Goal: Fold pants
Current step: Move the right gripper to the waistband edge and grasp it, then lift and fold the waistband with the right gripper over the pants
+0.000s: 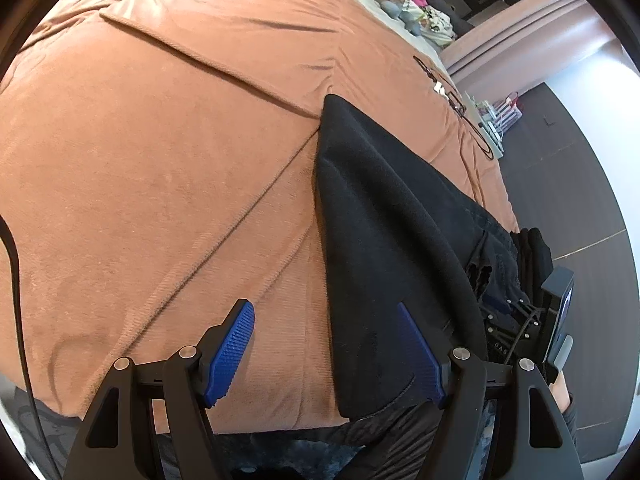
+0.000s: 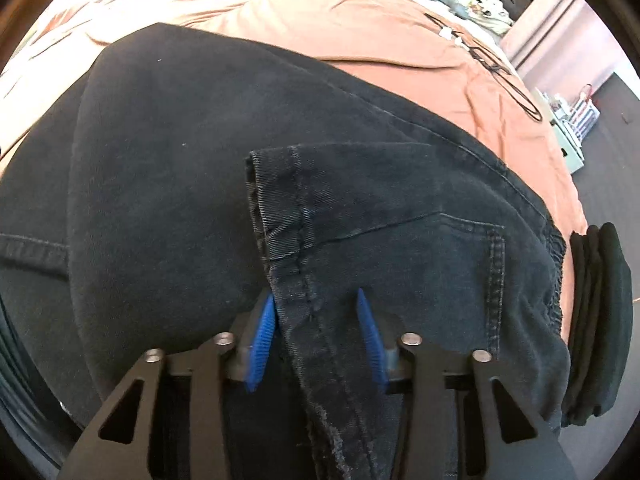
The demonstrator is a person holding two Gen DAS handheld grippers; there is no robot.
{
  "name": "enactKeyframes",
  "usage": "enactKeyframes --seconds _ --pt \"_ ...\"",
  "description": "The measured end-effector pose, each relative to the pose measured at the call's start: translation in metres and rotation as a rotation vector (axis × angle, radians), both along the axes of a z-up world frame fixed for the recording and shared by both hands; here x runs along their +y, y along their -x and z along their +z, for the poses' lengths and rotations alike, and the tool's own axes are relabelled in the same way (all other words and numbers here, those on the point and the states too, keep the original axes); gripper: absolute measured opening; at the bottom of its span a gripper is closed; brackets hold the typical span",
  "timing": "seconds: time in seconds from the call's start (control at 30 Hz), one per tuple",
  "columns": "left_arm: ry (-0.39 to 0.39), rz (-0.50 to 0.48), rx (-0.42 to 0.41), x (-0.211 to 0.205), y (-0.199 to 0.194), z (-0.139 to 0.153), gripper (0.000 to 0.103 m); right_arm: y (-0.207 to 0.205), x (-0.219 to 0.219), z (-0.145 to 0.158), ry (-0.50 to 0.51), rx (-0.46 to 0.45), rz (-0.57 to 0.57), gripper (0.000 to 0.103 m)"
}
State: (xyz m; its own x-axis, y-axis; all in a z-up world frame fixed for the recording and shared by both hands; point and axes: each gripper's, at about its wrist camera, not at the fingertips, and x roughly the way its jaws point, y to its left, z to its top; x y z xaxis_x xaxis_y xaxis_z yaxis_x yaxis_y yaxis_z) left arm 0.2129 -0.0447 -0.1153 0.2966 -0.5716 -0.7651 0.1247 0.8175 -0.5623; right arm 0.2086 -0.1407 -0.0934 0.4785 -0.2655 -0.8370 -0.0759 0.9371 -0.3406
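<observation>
Bed [image 1: 140,128]: rust-brown velour cover, soft nap, stitched seams. Dark floor beyond its far-right edge. Pants [image 2: 168,184]: black denim, twill weave, stitched pocket, lying along the near edge, one hem folded back on top. Stack of folded black cloth [image 2: 600,320] at the near-right corner. Left hand-held gripper [image 1: 332,354] angled down, released, jaws wide. Right hand-held gripper [image 2: 316,340] angled down, hem between its blue ribbed pads; not visibly clamped.

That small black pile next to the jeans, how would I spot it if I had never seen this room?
Find the big rust-orange blanket covering the bed, then the dark denim pants spread across it. Just past the pants' waistband end sits a small stack of folded black cloth, plain and neatly layered, without the pants' stitching or pocket.
</observation>
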Motion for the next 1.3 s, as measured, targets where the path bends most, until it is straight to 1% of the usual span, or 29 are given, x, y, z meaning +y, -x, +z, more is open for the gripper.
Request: enactKeyframes --seconds 0.03,0.07,0.1,0.2,0.37,0.5,0.63,0.73,0.87,0.97,1.0,1.07,1.1,1.13,1.2,1.3 --pt "-0.003 -0.005 -0.001 -0.002 0.0 0.0 0.075 0.001 0.0 0.001 0.005 -0.006 -0.003 0.023" --pt "-0.008 -0.011 -0.002 -0.004 0.0 0.001 0.075 0.003 0.002 0.004 0.029 -0.015 -0.01 0.017" --pt "-0.012 -0.017 -0.004 -0.007 0.0 0.001 0.075 0.004 0.0 0.006 0.027 -0.021 -0.014 0.017" --pt "-0.019 -0.03 -0.01 -0.014 -0.002 0.003 0.075 0.012 -0.011 0.022 -0.035 -0.045 -0.028 0.015" --pt "-0.021 -0.037 -0.006 -0.026 -0.006 0.004 0.075 0.025 -0.057 0.059 -0.167 -0.111 -0.083 0.014" --pt "-0.015 -0.041 -0.004 -0.034 -0.009 0.005 0.075 0.033 -0.102 0.077 -0.287 -0.146 -0.122 0.014" --pt "-0.022 -0.047 -0.002 -0.043 -0.012 0.006 0.075 0.034 -0.144 0.08 -0.406 -0.166 -0.148 0.013" --pt "-0.023 -0.048 0.001 -0.047 -0.013 0.006 0.075 0.032 -0.167 0.079 -0.476 -0.174 -0.156 0.013" --pt "-0.026 -0.046 0.009 -0.051 -0.014 0.005 0.075 0.027 -0.203 0.069 -0.582 -0.185 -0.19 0.013" --pt "-0.026 -0.042 0.017 -0.051 -0.014 0.003 0.075 0.018 -0.226 0.047 -0.696 -0.141 -0.207 0.015" --pt "-0.025 -0.04 0.02 -0.051 -0.014 0.002 0.075 0.015 -0.231 0.038 -0.724 -0.121 -0.217 0.017" --pt "-0.027 -0.036 0.026 -0.051 -0.014 0.001 0.075 0.012 -0.238 0.032 -0.748 -0.108 -0.211 0.021" --pt "-0.028 -0.034 0.028 -0.051 -0.014 0.0 0.075 0.012 -0.241 0.03 -0.757 -0.11 -0.203 0.029" --pt "-0.029 -0.034 0.03 -0.051 -0.015 0.0 0.075 0.012 -0.242 0.031 -0.768 -0.113 -0.198 0.04" --pt "-0.032 -0.032 0.032 -0.052 -0.015 0.0 0.075 0.015 -0.244 0.035 -0.782 -0.124 -0.179 0.049" --pt "-0.032 -0.031 0.036 -0.054 -0.016 -0.002 0.075 0.016 -0.247 0.036 -0.777 -0.121 -0.156 0.049"
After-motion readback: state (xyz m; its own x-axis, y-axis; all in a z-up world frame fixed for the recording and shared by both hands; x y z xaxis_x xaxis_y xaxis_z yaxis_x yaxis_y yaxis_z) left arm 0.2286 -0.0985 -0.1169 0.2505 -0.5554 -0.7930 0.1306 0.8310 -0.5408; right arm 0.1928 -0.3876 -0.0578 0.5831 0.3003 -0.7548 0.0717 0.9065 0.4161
